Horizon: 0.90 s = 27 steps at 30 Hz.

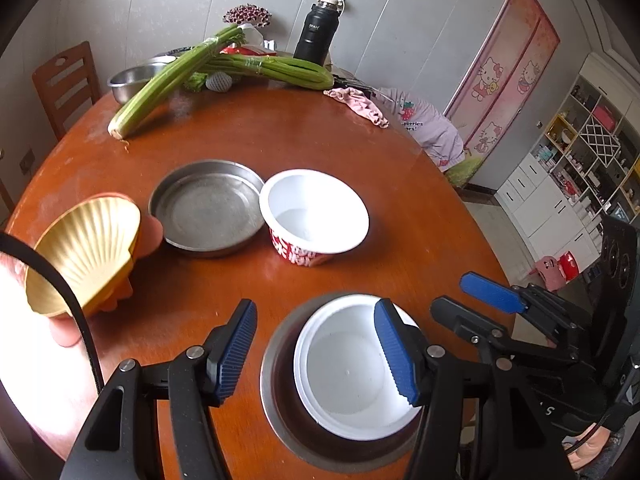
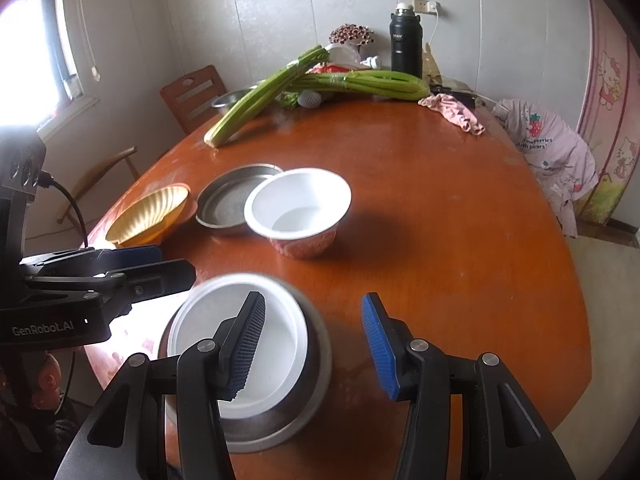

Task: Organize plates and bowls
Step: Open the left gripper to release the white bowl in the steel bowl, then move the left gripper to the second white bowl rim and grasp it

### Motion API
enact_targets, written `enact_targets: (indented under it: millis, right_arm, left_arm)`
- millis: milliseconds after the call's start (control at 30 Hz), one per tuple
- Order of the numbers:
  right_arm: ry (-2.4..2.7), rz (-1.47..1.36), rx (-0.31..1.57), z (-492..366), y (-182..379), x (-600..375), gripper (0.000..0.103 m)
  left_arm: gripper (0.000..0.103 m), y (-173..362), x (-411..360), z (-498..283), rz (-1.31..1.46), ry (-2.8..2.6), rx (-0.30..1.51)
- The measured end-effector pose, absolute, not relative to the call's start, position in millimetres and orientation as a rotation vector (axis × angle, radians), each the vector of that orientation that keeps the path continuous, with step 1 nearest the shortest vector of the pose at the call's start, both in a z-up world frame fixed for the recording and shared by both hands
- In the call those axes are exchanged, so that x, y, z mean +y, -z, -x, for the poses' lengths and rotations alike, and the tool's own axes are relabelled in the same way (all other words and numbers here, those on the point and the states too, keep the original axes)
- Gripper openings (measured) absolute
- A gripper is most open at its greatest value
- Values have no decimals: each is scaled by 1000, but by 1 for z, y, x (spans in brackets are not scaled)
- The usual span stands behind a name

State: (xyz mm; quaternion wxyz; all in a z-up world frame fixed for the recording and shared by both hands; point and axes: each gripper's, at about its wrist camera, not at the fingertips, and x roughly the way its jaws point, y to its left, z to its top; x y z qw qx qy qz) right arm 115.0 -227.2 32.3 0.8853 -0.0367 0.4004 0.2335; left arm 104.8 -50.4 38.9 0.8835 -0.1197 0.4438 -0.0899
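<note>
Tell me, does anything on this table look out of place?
Yes: the scallop-shaped yellow bowl sits tilted at the table's left edge, not flat. Celery and a pink cloth clutter the far side.

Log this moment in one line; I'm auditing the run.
white plastic bowl nested in steel plate | left claw open above it | right claw empty

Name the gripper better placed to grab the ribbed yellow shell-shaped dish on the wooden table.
Left. The ribbed yellow shell-shaped dish sits just beside the left gripper, whose jaws stand open and empty. From the right gripper, the left one stands in the way.
</note>
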Motion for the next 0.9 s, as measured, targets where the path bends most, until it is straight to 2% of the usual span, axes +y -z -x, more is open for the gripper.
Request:
enact_targets:
  millis: [467,900]
  right_arm:
    - [-471,89,809,-153,-47,-220,53]
    - [-494,99,909,-204,-16,-201,53]
  left_arm:
    - [61,-39,-44,-140,253,165,938]
    - [60,-18,-35,-195,305,177,1007]
